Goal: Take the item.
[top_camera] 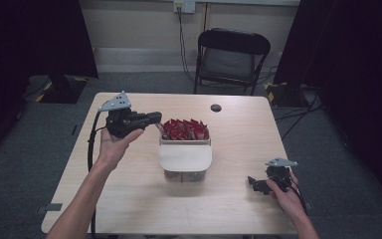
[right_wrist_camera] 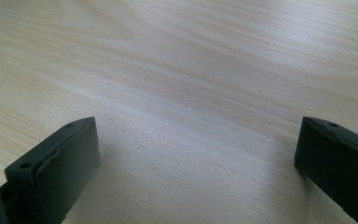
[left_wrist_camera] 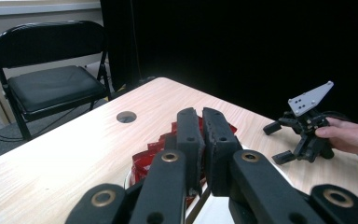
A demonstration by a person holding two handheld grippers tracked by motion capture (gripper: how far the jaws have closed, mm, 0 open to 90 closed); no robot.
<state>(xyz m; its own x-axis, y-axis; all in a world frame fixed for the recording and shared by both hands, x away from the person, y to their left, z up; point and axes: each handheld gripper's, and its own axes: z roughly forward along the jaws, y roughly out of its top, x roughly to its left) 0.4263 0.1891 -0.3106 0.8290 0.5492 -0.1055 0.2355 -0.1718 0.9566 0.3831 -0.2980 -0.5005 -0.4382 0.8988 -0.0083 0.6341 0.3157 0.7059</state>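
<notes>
Red foil packets (top_camera: pixel 184 129) stand packed on edge in a pale, open-topped container (top_camera: pixel 185 160) at the middle of the wooden table (top_camera: pixel 129 199); upright stacking leaves each top edge free to be nipped from above. The left gripper (top_camera: pixel 155 117) hangs just beside the container's far left corner, its jaws pressed together; whether a packet edge lies pinched between them cannot be told, as the left gripper view shows the fingertips (left_wrist_camera: pixel 189 122) closed directly over the red stack (left_wrist_camera: pixel 145 161). The right gripper (top_camera: pixel 253 183) rests low on the table near the front right edge, well apart from the container, jaws spread wide over bare wood, probably parked to leave the working hand room. A black folding chair (top_camera: pixel 231 52) stands beyond the table.
</notes>
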